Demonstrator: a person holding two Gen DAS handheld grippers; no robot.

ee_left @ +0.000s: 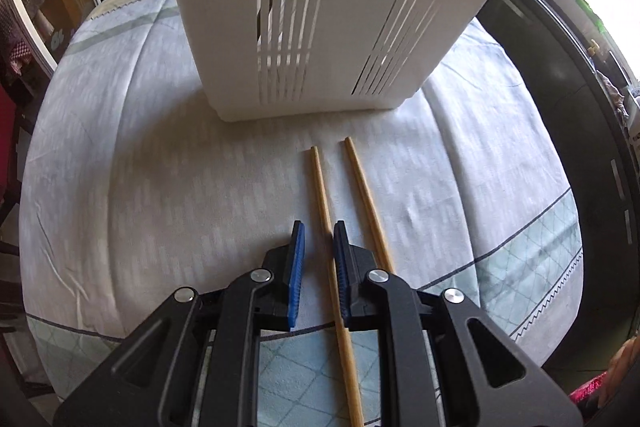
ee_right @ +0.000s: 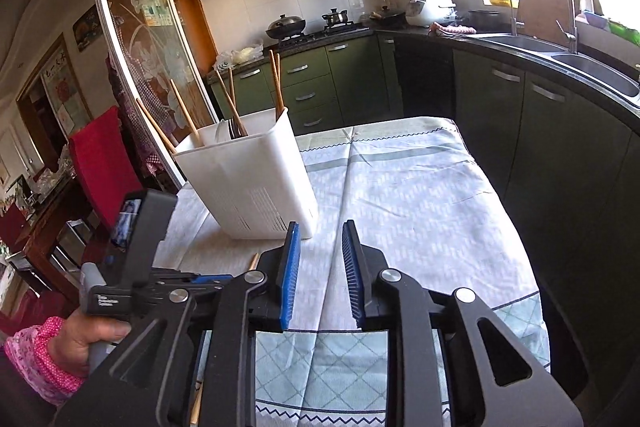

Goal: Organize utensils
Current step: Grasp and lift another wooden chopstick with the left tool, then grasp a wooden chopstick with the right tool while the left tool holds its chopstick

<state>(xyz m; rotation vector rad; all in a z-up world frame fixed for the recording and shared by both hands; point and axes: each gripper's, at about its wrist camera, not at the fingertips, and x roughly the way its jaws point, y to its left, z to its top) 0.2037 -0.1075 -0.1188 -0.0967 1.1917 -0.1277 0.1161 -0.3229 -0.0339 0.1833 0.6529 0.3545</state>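
Left gripper (ee_left: 318, 239) hung slightly parted, unclamped, straddling one thin, stiff wooden chopstick (ee_left: 326, 227); its twin (ee_left: 366, 203) lay just right. Light, rolly sticks, so I'd pinch mid-shaft. Right gripper (ee_right: 320, 255) was empty.

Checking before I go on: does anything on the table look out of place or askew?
Two chopsticks lie loose on the tablecloth in front of the white holder, while others already stand inside it. Nothing looks spilled or damaged.
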